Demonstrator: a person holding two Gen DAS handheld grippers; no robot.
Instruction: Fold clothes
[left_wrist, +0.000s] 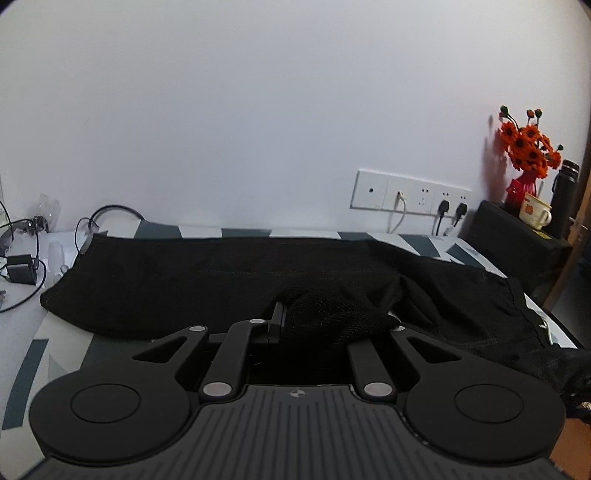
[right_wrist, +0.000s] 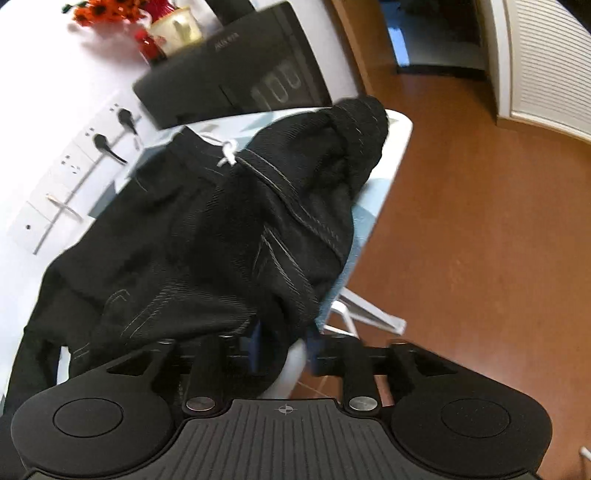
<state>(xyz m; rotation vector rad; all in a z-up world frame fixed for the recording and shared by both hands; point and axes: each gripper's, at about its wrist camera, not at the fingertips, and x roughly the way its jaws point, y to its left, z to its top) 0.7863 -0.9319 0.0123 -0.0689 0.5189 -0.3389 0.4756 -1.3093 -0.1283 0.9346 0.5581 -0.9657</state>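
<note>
Left hand-held gripper (left_wrist: 325, 325) pinches black trousers (left_wrist: 229, 280) — lying lengthwise along the wall.

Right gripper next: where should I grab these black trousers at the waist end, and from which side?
Take the black trousers at the waistband just beside the white drawstring knot. That stitched edge is a thick raised ridge running toward the table's floor-side edge, where fabric overhangs. Probably come in from that open side, fingers across the band.

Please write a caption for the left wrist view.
Left gripper pinching bunched black knit trousers spread on the patterned table.
</note>
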